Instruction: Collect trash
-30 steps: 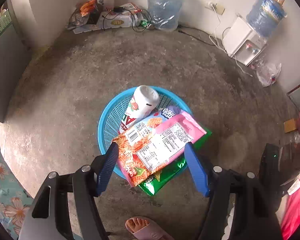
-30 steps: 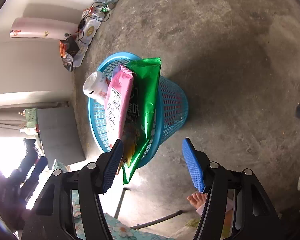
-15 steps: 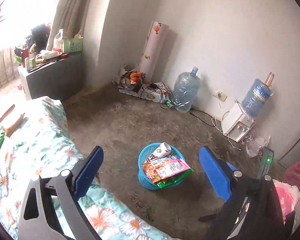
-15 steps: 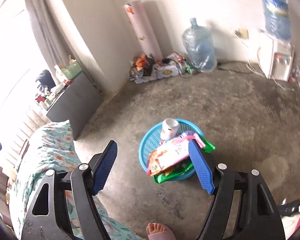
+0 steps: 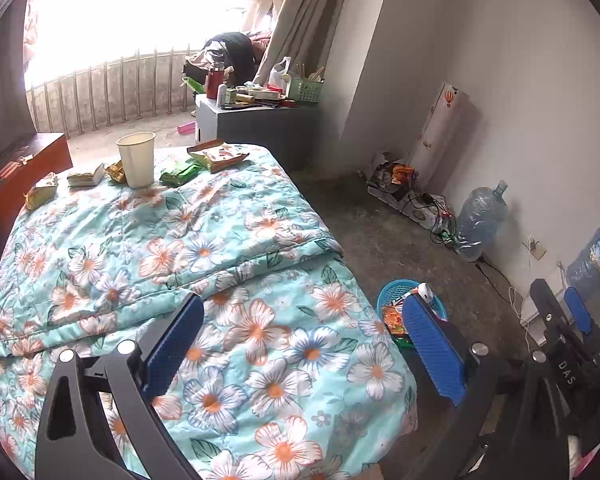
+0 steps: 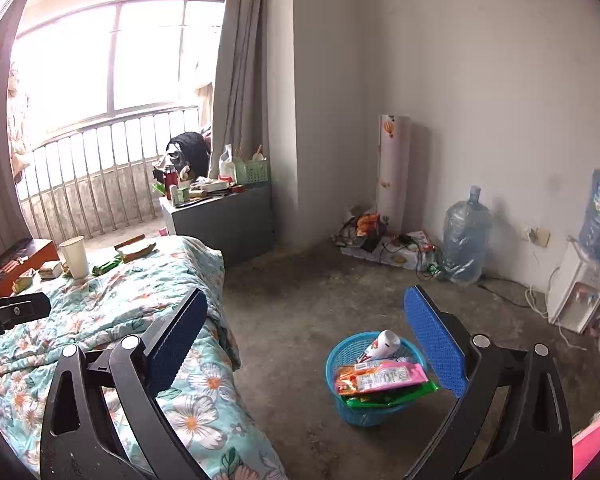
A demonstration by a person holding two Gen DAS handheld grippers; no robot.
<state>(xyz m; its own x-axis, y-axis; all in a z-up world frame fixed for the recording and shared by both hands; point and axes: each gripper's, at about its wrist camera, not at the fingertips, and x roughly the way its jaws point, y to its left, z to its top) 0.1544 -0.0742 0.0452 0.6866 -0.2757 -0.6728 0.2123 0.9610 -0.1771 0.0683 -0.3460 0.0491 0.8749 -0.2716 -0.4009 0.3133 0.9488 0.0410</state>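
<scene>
A blue plastic basket stands on the concrete floor beside the bed, holding a white cup, a pink wrapper, an orange wrapper and a green wrapper; it also shows in the left wrist view. On the far end of the floral bedspread stand a paper cup and several snack wrappers: green, a flat box, yellow ones. My left gripper is open and empty above the bed. My right gripper is open and empty, also visible at the left view's right edge.
A grey cabinet with clutter stands beyond the bed by the window railing. A wooden box sits left of the bed. Water jugs, a dispenser, a paper roll and cables line the wall.
Both grippers have lifted away from the basket and tilted up to face the bed and room. The basket now looks small and low; the bed's trash has come into view.
</scene>
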